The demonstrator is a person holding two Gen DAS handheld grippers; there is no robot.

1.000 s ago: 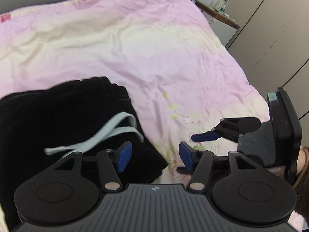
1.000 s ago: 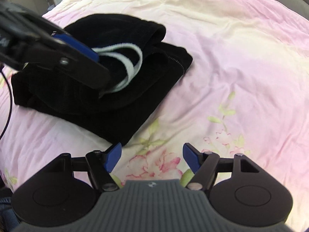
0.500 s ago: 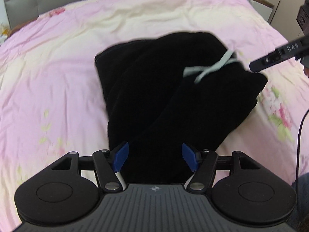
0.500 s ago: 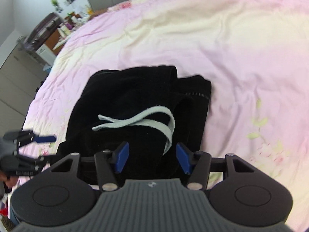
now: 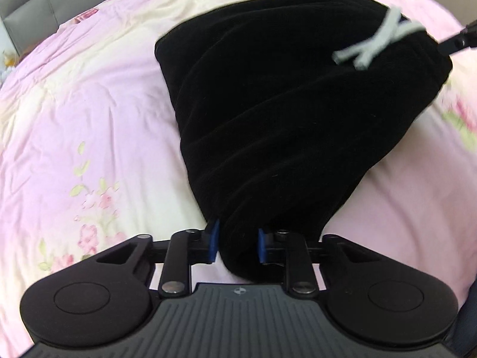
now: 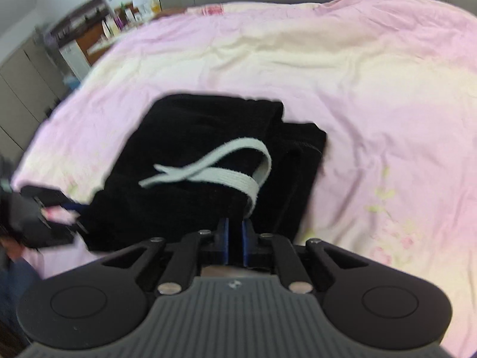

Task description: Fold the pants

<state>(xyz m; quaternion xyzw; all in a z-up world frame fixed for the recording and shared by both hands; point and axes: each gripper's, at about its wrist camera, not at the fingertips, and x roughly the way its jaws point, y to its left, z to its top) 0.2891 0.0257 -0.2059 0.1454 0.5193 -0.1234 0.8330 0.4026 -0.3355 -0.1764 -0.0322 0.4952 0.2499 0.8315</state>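
Note:
The black pants (image 5: 286, 113) lie folded in a thick bundle on the pink bedspread (image 5: 74, 113), with a white drawstring (image 5: 378, 40) on top. My left gripper (image 5: 236, 244) is shut on the near end of the bundle, its blue pads (image 5: 213, 240) pressing thick cloth. In the right wrist view the pants (image 6: 190, 161) and drawstring (image 6: 220, 173) show too. My right gripper (image 6: 235, 243) is shut on the near edge of the pants by the drawstring's root. The left gripper (image 6: 64, 208) shows at the left, blurred.
The bedspread (image 6: 372, 95) stretches wide around the pants. A grey headboard (image 5: 35, 9) runs along the far side. A cluttered desk (image 6: 95, 32) and cabinets (image 6: 21, 83) stand beyond the bed's left edge in the right wrist view.
Both grippers have come down to opposite ends of the folded pants and closed on the cloth. They were open half a second ago.

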